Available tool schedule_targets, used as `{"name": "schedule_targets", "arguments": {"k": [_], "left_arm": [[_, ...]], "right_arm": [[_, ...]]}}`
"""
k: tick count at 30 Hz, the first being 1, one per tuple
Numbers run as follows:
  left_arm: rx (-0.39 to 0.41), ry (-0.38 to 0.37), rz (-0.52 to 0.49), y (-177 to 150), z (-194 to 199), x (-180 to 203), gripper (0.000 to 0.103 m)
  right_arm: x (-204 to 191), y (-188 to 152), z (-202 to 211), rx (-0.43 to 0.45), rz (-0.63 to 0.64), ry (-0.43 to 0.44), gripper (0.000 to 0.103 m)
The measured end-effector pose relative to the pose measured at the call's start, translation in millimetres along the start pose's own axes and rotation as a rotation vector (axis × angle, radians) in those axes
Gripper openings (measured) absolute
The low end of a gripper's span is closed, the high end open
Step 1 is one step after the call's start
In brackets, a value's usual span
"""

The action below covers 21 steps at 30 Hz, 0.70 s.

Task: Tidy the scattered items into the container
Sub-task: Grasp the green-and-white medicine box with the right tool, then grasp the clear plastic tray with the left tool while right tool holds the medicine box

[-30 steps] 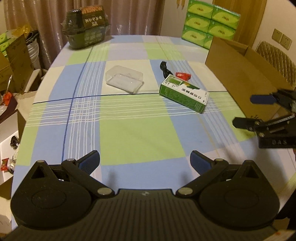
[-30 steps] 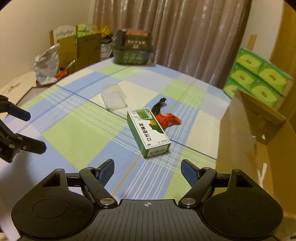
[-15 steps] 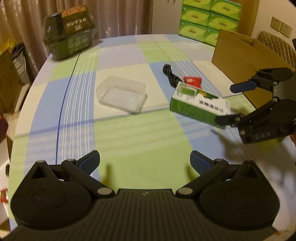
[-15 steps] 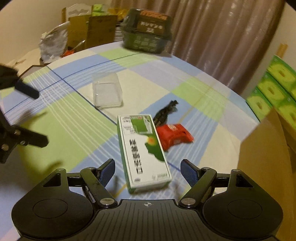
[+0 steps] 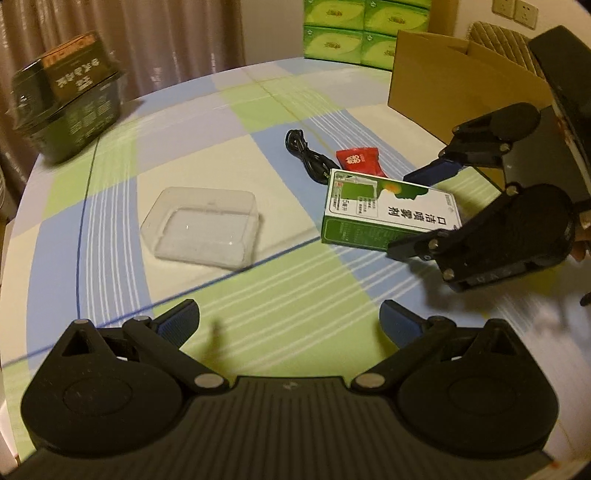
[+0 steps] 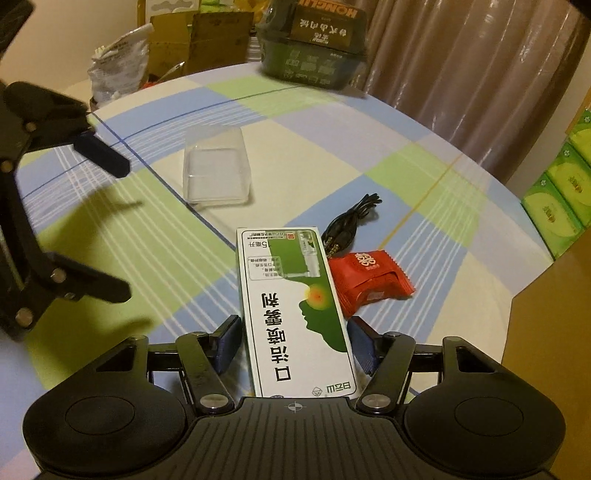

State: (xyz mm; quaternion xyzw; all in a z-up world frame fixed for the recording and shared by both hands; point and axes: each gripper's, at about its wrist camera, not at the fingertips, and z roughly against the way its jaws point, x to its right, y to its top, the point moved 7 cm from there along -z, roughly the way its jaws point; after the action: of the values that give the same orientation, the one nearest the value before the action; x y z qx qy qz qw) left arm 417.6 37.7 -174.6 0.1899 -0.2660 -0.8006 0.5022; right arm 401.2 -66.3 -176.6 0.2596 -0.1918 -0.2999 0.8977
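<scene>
Looking across the checked tablecloth (image 5: 229, 306) from left to right, we first meet a dark carton (image 5: 70, 110) at the far left edge, close to the curtain (image 5: 166, 37). Nearer and toward the middle, a clear tray (image 5: 203, 230) lies flat by itself, well apart from the other items. Our left gripper (image 5: 288, 319) hangs over the near green square with its jaws spread wide and nothing between them. Right of the tray, a black cable (image 5: 306, 158) lies coiled, its plug end just beside the far end of the green box (image 5: 391, 214). A red packet (image 5: 360, 162) lies beside the cable and touches the box's far right side. The box lies flat on the cloth, lengthwise between the fingers of our right gripper (image 6: 295, 343), whose jaws have just been closing around it; the blue pads (image 6: 229, 343) sit against its long sides near the close end, so we read it as gripped. Farther right stands the cardboard container (image 5: 443, 85), open at the top, at the right edge of the table. Behind it, green tissue packs (image 5: 351, 33) are stacked against the wall.
</scene>
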Motion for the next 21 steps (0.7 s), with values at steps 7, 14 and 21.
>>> {"name": "schedule_targets", "arguments": {"k": [7,14,21], "left_arm": [[0.021,0.023,-0.089,-2,2,-12,0.102],[0.024,0.051,-0.154,6,-6,-34,0.102],[0.004,0.05,-0.182,30,-29,-53,0.102]], "right_arm": [[-8,17,12,0.061,-0.025,0.003,0.053],[-13,37,6,0.086,0.055,-0.037,0.053],[-13,39,-11,0.063,0.097,-0.027,0.053]]}}
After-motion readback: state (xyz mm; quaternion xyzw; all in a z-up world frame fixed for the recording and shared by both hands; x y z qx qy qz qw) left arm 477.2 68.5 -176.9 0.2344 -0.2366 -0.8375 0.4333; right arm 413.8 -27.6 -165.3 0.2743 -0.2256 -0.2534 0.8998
